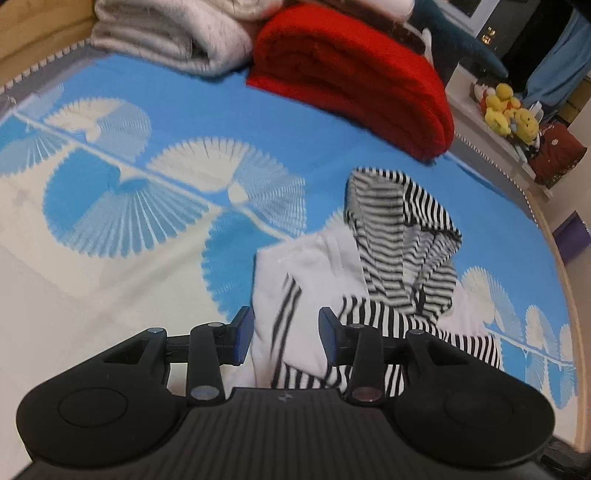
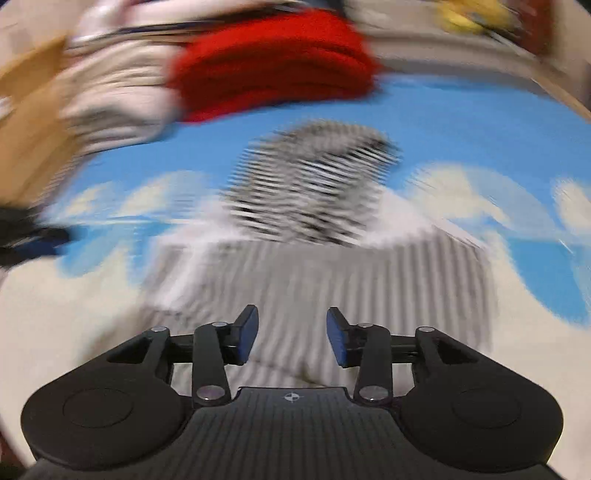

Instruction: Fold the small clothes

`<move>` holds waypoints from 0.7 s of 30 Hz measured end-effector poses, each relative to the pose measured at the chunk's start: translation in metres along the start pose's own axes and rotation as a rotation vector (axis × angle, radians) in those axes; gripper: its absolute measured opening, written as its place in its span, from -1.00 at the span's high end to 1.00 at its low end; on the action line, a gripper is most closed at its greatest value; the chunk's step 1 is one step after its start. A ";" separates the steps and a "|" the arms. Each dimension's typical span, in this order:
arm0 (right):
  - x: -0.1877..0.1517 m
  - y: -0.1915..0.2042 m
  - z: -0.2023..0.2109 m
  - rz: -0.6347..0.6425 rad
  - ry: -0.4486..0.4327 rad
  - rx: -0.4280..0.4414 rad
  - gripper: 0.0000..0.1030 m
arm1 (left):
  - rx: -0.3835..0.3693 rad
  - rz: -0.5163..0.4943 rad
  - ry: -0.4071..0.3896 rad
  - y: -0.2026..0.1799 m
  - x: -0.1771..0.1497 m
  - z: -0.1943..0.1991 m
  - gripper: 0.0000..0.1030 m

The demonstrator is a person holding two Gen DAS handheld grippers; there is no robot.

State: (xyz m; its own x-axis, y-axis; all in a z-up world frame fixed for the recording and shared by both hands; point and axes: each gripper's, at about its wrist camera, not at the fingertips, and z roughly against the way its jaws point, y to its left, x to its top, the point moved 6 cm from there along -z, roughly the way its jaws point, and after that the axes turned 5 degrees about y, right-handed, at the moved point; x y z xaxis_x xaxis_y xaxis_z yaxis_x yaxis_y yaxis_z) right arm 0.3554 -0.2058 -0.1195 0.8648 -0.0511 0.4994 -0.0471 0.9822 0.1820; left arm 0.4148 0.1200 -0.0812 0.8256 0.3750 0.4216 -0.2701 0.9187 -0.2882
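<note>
A small black-and-white striped hooded garment (image 1: 399, 258) lies partly folded on the blue and white bedspread (image 1: 147, 206), its hood pointing away and a white panel with dark stripes (image 1: 295, 295) folded over. My left gripper (image 1: 286, 339) hovers over the garment's near edge, open, with the cloth seen below the gap and neither pad pressing on it. The right wrist view is heavily blurred. There the garment (image 2: 314, 206) lies ahead, and my right gripper (image 2: 291, 339) stands open above its near striped part with nothing between the fingers.
A folded red blanket (image 1: 354, 77) and a folded grey-white blanket (image 1: 177, 37) are stacked at the far side of the bed. Yellow plush toys (image 1: 509, 110) sit on a ledge beyond the bed's right edge. A wooden bed frame (image 1: 33, 33) runs at the far left.
</note>
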 end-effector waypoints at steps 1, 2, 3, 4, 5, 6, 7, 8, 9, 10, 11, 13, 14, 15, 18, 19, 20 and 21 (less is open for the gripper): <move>-0.008 -0.017 -0.015 -0.036 0.037 -0.032 0.14 | -0.001 0.001 0.016 -0.001 -0.004 -0.006 0.17; -0.020 -0.040 -0.037 -0.107 0.125 -0.115 0.14 | -0.003 0.001 0.033 -0.003 -0.008 -0.012 0.21; -0.028 -0.063 -0.052 -0.196 0.200 -0.181 0.14 | -0.003 0.000 0.049 -0.005 -0.012 -0.018 0.23; -0.036 -0.084 -0.061 -0.308 0.231 -0.182 0.19 | -0.007 -0.002 0.063 -0.007 -0.015 -0.023 0.24; -0.036 -0.097 -0.060 -0.412 0.205 -0.128 0.19 | -0.013 -0.004 0.078 -0.011 -0.018 -0.028 0.26; -0.032 -0.101 -0.054 -0.455 0.199 -0.103 0.19 | -0.019 -0.004 0.089 -0.013 -0.019 -0.033 0.26; -0.026 -0.100 -0.048 -0.440 0.190 -0.096 0.19 | -0.026 -0.003 0.100 -0.016 -0.021 -0.038 0.26; -0.018 -0.097 -0.037 -0.405 0.155 -0.097 0.18 | -0.036 -0.001 0.110 -0.019 -0.023 -0.042 0.26; -0.011 -0.094 -0.028 -0.377 0.113 -0.100 0.16 | -0.048 0.002 0.119 -0.022 -0.024 -0.045 0.26; -0.006 -0.092 -0.020 -0.358 0.074 -0.100 0.13 | -0.062 0.006 0.130 -0.025 -0.026 -0.050 0.26; -0.002 -0.092 -0.016 -0.355 0.057 -0.097 0.12 | -0.072 0.012 0.141 -0.027 -0.028 -0.054 0.26; 0.003 -0.092 -0.013 -0.372 0.052 -0.085 0.11 | -0.089 0.031 0.163 -0.030 -0.031 -0.064 0.26; 0.004 -0.092 -0.013 -0.387 0.058 -0.071 0.12 | -0.093 0.042 0.173 -0.030 -0.033 -0.069 0.26; 0.005 -0.093 -0.013 -0.404 0.065 -0.056 0.12 | -0.097 0.054 0.183 -0.030 -0.034 -0.074 0.26; 0.006 -0.089 -0.009 -0.427 0.079 -0.007 0.11 | -0.108 0.089 0.217 -0.026 -0.039 -0.090 0.26; 0.007 -0.087 -0.009 -0.426 0.081 0.010 0.11 | -0.115 0.106 0.232 -0.025 -0.041 -0.095 0.26; 0.006 -0.084 -0.005 -0.422 0.079 0.020 0.11 | -0.127 0.125 0.245 -0.023 -0.042 -0.100 0.26; 0.007 -0.084 -0.005 -0.416 0.076 0.023 0.11 | -0.135 0.143 0.256 -0.021 -0.043 -0.104 0.26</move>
State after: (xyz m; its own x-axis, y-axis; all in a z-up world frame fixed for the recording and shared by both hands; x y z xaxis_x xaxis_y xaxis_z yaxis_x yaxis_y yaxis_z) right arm 0.3679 -0.2876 -0.1352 0.8467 -0.4284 0.3157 0.3038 0.8762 0.3741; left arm 0.4365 0.0711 -0.1830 0.8867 0.4395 0.1434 -0.3379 0.8278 -0.4479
